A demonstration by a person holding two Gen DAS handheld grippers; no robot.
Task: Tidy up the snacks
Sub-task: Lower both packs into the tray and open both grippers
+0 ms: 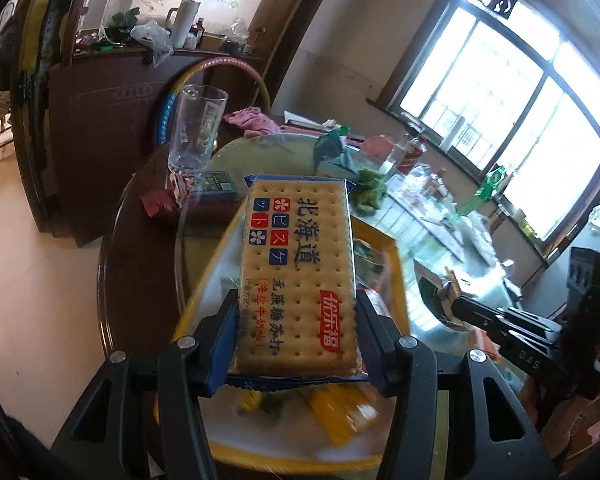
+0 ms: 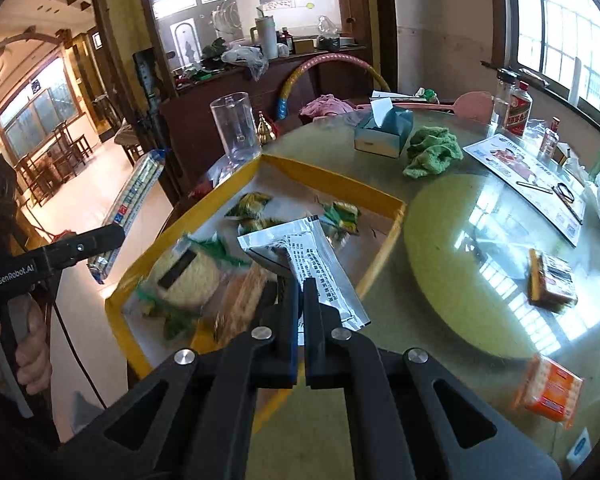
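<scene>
Left fingers (image 1: pixel 364 344) squeezing a cracker pack (image 1: pixel 298 276), up above the yellow box (image 1: pixel 394 248). Right fingers (image 2: pixel 312 308) pinching a silver packet (image 2: pixel 300 248) over the same box on the bench (image 2: pixel 460 240).

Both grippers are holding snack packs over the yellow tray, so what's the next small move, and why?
Probably lower the left gripper and set the cracker pack into the yellow tray. Its fingers clamp the pack above the tray's snacks, so a short drop should do. The right gripper holds a silver sachet over the same tray and could go after.
</scene>
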